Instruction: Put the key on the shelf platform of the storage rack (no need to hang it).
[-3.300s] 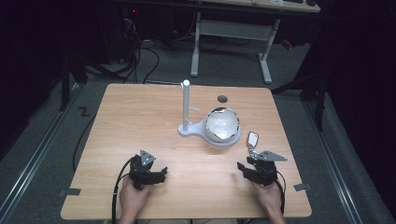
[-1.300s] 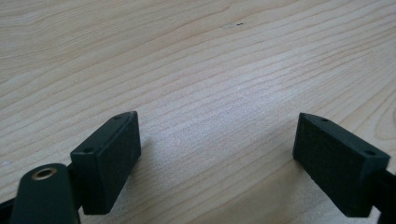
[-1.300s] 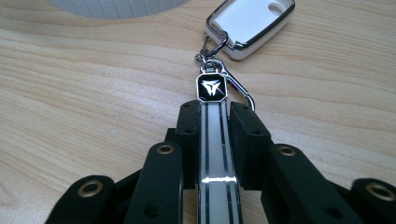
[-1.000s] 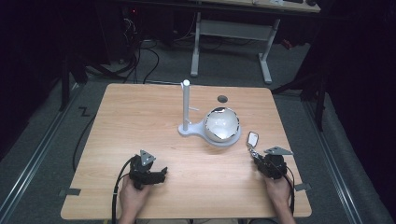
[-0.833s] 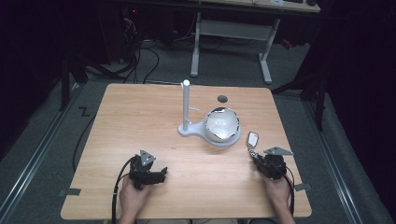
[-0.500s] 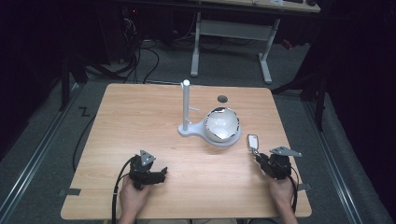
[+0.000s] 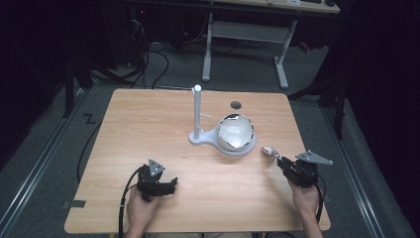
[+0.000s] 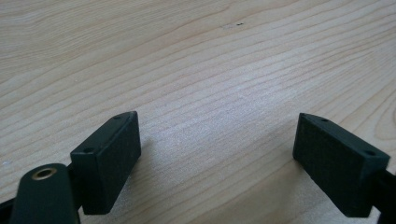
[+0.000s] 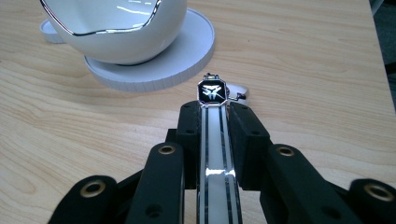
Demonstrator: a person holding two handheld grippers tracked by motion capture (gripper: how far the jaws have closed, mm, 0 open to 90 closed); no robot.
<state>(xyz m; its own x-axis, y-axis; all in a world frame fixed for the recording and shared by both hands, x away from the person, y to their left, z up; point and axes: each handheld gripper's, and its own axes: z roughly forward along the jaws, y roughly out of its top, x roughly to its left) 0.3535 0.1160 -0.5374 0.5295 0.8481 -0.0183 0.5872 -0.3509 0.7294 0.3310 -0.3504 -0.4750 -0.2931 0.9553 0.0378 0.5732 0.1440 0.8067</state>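
Note:
My right gripper (image 7: 280, 161) (image 9: 215, 117) is shut on a wristwatch (image 7: 270, 150) with a white strap and a black octagonal face (image 9: 212, 92). The watch sticks out past the fingertips, lifted just above the wooden table (image 7: 148, 124), to the right of a white bowl (image 7: 236, 132) (image 9: 112, 28). That bowl has a jagged silver rim and sits on a round white stand base (image 9: 187, 56) joined to an upright white post (image 7: 197, 111). Near the front left, my left gripper (image 7: 168, 184) (image 8: 217, 154) rests open over bare wood, nothing between its fingers.
A small dark round spot (image 7: 236, 104) lies on the table behind the bowl. A desk frame (image 7: 247, 34) and cables stand on the floor beyond the far edge. Bare wood stretches across the left half of the table.
My right gripper closed on the watch beside the bowl, then rose and drew slightly right with it. The left gripper has stayed put.

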